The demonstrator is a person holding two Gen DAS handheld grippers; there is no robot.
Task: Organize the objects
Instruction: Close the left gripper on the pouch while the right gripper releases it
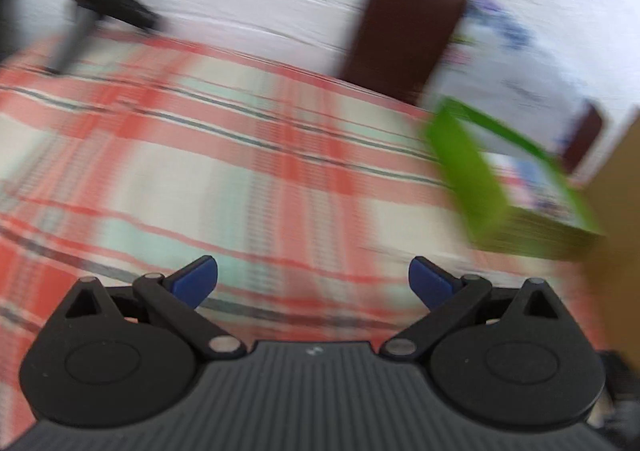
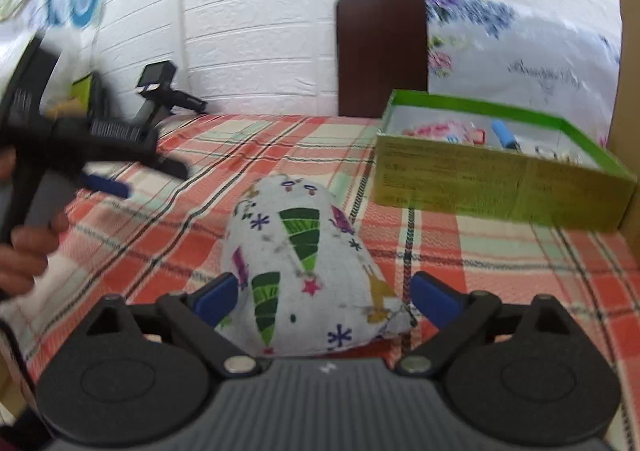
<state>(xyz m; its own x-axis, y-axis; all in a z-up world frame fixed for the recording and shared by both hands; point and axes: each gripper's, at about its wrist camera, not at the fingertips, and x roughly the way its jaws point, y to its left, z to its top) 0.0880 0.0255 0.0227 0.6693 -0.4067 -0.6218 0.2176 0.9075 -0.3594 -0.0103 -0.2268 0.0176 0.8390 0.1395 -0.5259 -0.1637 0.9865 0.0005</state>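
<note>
The right gripper (image 2: pixel 322 297) had its blue-padded fingers (image 2: pixel 216 297) spread wide apart, one on either side of a white printed pouch (image 2: pixel 304 259), with a visible gap at the right pad; whether the left pad touched the fabric could not be told. The pouch, patterned with green trees and small stars, lay on the plaid tablecloth (image 2: pixel 500 263) and reached forward from between the fingers. Ahead and to the right of the fingers stood an open green box (image 2: pixel 500 187) with small items inside, among them a blue cylinder (image 2: pixel 505 133). Beyond the box a dark brown chair back (image 2: pixel 380 51) stood against the white brick wall (image 2: pixel 260 11). To the left of the right fingers a hand (image 2: pixel 28 251) held the left gripper (image 2: pixel 80 139), blurred in this view. In the left wrist view the left gripper (image 1: pixel 313 281) had its fingers (image 1: pixel 196 279) wide apart with only bare tablecloth (image 1: pixel 240 171) between them. The green box (image 1: pixel 500 187) appeared ahead and to their right, heavily blurred, and a black stand (image 1: pixel 100 3) stood far ahead to the left.
</note>
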